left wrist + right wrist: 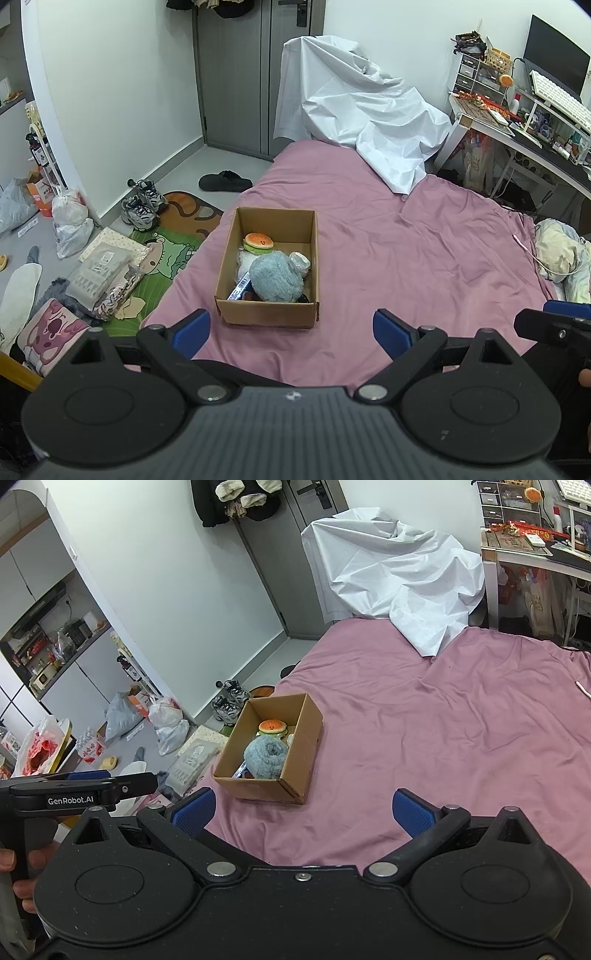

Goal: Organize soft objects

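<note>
An open cardboard box point(271, 314) point(295, 775) sits on the pink bed near its left edge. Inside lie a fluffy grey-blue plush point(275, 278) point(266, 757), a small burger plush point(258, 242) point(272, 726), a clear-wrapped item point(301, 262) and a blue-and-white packet point(240, 288). My left gripper point(291, 330) is open and empty, held above the bed just short of the box. My right gripper point(304, 810) is open and empty, to the right of the left one and behind the box. The left gripper also shows in the right wrist view point(92, 788).
A white sheet point(362, 110) drapes over something at the bed's far end. A desk point(524, 122) with clutter stands at right. A crumpled cloth point(565, 254) lies at the bed's right edge. Shoes point(142, 203), bags and packets litter the floor at left.
</note>
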`<move>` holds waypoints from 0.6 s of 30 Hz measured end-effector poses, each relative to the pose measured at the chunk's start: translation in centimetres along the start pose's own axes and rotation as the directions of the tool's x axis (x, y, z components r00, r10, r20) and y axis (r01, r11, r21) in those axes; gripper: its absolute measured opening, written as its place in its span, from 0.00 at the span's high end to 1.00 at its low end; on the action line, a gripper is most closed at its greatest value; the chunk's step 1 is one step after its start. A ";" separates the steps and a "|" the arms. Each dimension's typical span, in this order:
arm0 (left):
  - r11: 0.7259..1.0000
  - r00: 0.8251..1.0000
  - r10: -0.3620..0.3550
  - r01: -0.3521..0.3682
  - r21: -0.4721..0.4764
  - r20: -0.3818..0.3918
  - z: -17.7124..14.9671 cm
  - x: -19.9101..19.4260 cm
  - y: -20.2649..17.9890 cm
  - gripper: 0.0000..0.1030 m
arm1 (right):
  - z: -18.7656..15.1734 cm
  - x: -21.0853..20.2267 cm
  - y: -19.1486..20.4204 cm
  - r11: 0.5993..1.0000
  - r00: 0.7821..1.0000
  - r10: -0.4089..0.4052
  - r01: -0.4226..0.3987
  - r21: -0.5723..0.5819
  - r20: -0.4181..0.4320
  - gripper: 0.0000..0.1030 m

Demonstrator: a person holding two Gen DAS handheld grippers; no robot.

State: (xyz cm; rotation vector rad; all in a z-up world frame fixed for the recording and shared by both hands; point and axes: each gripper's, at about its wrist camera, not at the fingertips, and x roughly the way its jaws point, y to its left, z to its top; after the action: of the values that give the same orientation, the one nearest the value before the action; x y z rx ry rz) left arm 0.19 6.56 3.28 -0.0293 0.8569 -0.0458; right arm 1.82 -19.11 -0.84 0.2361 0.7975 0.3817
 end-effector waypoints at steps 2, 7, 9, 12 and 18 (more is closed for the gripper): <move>1.000 1.000 -0.001 0.001 -0.001 0.000 0.0 0.0 0.0 0.09 | 0.0 0.0 0.0 1.000 1.000 -0.001 0.001 0.000 0.000 0.00; 1.000 1.000 -0.002 0.002 0.000 0.000 0.0 0.0 0.0 0.09 | 0.0 0.1 0.0 1.000 1.000 -0.001 0.001 0.002 0.000 0.00; 1.000 1.000 0.002 -0.002 -0.003 -0.001 0.0 0.1 0.0 0.09 | 0.0 0.1 0.0 1.000 1.000 0.000 0.000 0.004 0.000 0.00; 1.000 1.000 0.001 -0.001 -0.005 -0.003 -0.1 0.1 0.0 0.09 | 0.0 0.1 -0.1 1.000 1.000 0.000 0.000 0.002 -0.001 0.00; 1.000 1.000 0.001 -0.001 -0.005 -0.004 -0.2 0.2 0.0 0.09 | 0.0 0.1 -0.1 1.000 1.000 0.000 0.000 0.002 0.000 0.00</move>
State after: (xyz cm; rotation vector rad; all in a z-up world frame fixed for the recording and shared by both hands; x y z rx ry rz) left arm 0.17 6.51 3.03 -0.0335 0.8608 -0.0430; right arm 1.93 -19.13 -0.93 0.2380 0.7983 0.3807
